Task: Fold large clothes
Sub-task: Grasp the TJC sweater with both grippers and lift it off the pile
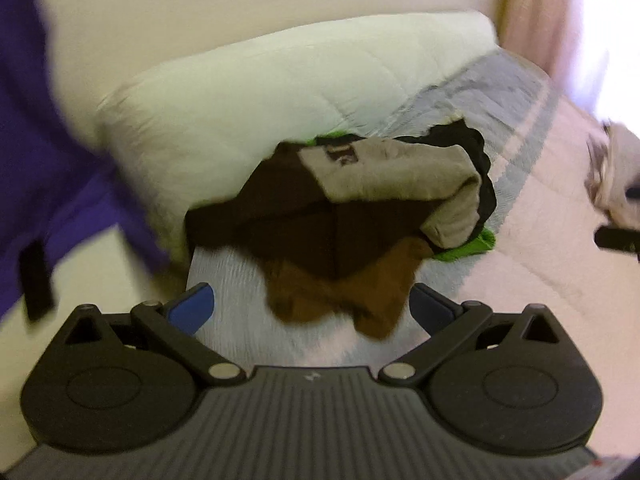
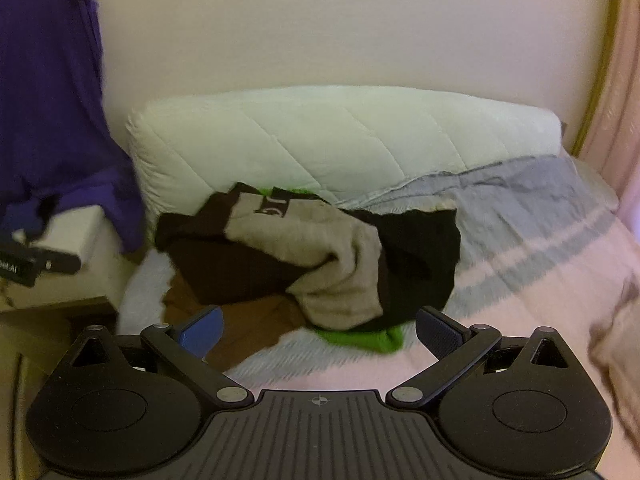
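A heap of clothes lies on the bed in front of both grippers. A beige garment with a dark print (image 1: 392, 176) (image 2: 320, 256) lies on top. Under it are a dark brown piece (image 1: 288, 216) (image 2: 224, 264), a black one (image 1: 476, 148) (image 2: 420, 248), a lighter brown one (image 1: 348, 296) (image 2: 248, 332) and a green one (image 1: 468, 250) (image 2: 360, 340). My left gripper (image 1: 312, 312) hovers open just short of the lighter brown cloth, holding nothing. My right gripper (image 2: 320, 334) is open near the green edge, also holding nothing.
A white quilted pillow (image 1: 280, 92) (image 2: 340, 136) leans on the wall behind the heap. The bed cover (image 1: 540, 240) (image 2: 540, 280) is pink with grey-blue stripes. Purple fabric (image 1: 40, 140) (image 2: 48, 100) hangs at the left. A white box (image 2: 80, 232) sits on a bedside table (image 2: 60, 304).
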